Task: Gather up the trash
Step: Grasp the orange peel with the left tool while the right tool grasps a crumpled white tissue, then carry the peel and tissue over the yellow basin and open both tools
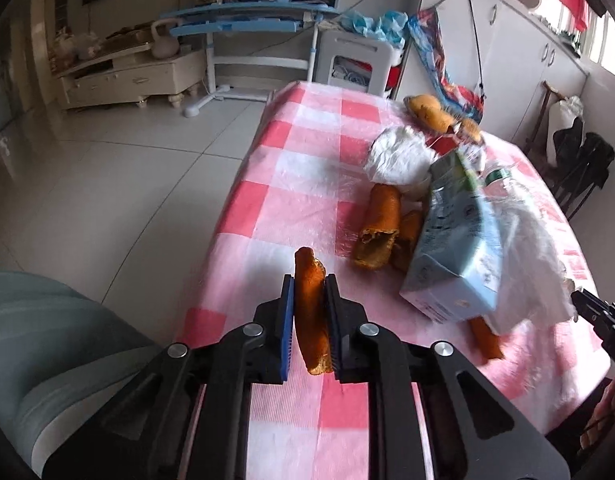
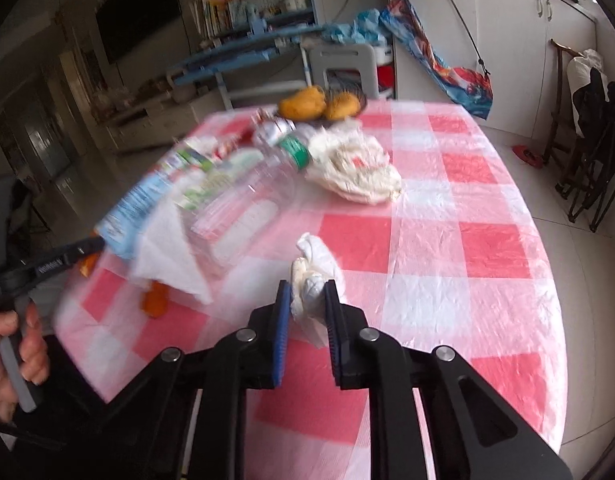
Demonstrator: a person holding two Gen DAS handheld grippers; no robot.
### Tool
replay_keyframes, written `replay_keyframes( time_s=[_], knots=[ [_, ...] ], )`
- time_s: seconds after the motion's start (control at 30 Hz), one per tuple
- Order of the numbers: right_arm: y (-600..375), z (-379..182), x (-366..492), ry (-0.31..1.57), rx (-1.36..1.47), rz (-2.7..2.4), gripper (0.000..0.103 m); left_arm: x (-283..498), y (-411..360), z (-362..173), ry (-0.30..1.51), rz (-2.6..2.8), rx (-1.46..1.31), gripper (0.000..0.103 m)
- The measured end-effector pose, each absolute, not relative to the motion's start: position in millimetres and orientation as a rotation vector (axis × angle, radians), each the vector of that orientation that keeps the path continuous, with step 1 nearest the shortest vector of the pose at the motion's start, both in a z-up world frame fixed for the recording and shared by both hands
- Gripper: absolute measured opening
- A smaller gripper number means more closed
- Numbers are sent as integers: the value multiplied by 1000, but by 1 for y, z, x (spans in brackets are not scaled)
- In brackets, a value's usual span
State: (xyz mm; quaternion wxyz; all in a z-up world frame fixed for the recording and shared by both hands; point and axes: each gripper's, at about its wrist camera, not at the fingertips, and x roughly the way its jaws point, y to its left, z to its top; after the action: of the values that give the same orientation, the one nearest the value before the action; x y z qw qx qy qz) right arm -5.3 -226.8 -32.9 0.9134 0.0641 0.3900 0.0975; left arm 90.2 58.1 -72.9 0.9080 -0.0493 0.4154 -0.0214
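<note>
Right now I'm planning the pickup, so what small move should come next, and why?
Probably lift both grippers straight up. The left gripper is shut on a piece of orange peel, the right gripper on a crumpled tissue, both low over the checked tablecloth; no bin is in view.

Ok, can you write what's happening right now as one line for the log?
left gripper: shut on orange peel | right gripper: shut on tissue | still on table: carton, bottle
</note>
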Motion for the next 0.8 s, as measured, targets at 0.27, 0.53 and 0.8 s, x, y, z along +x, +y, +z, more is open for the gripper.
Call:
replay_keyframes(
  time_s=[0.27,0.53,0.8],
  knots=[
    [-207,14,-62,675,180,491,18,33,54,-37,792,-103,-125,15],
    [-145,0,-120,790,69,788,18,-28,32,-7,746,-169,-66,15],
    [-110,-37,-155,956,-25,914,50,-76,19,-10,768,-201,-4,15]
  ],
)
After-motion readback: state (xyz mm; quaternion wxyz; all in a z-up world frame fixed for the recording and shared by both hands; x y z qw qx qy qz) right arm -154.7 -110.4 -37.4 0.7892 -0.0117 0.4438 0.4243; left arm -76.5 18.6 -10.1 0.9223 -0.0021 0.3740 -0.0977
